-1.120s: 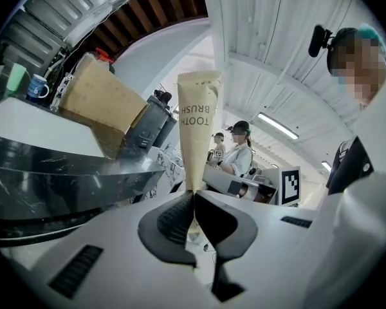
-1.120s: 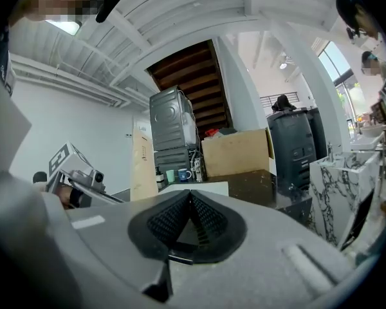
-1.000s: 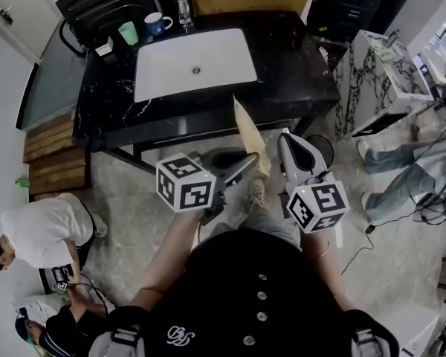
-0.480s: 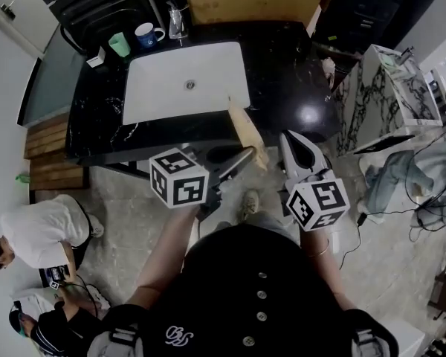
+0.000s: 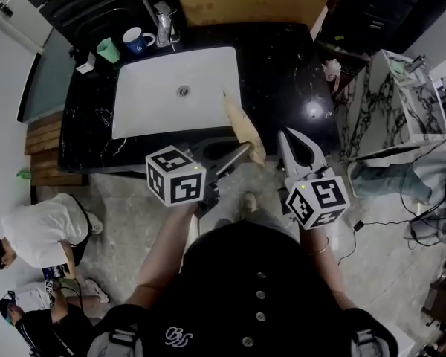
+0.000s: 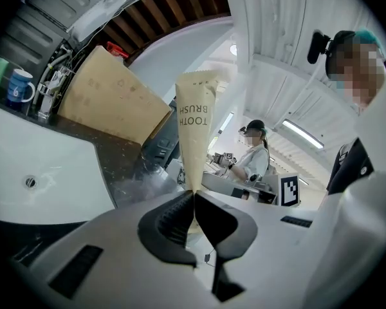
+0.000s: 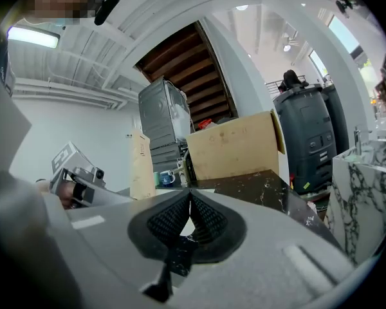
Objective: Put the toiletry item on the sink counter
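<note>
Toothbrush packet (image 5: 240, 127), a long tan paper sleeve, is pinched by its near end in the jaws of the left gripper (image 5: 246, 152). The left gripper view shows those jaws pressed onto the bottom of the sleeve (image 6: 196, 131), which stands straight up out of the left gripper (image 6: 193, 197). In the head view the sleeve's long axis runs away from the person and slightly to the left. Its far end is over the front right corner of the white basin (image 5: 171, 88), and its gripped end hangs just off the front edge of the black desk (image 5: 286, 73).

The right gripper (image 5: 286, 137) hovers just beside the left one, to its right and short of the desk edge. Its own view shows the right gripper (image 7: 189, 197) with its jaws pressed together and nothing between them.

The packet is in the air, not yet on the desk. Bare dark stone lies to the right of the basin and just ahead of the packet's tip. The coming move probably calls for carrying the left gripper forward and a little right, so the sleeve lands on stone rather than in the basin. A green cup (image 5: 108, 50), a blue mug (image 5: 136, 39) and the tap (image 5: 162, 21) stand well apart at the back left.
</note>
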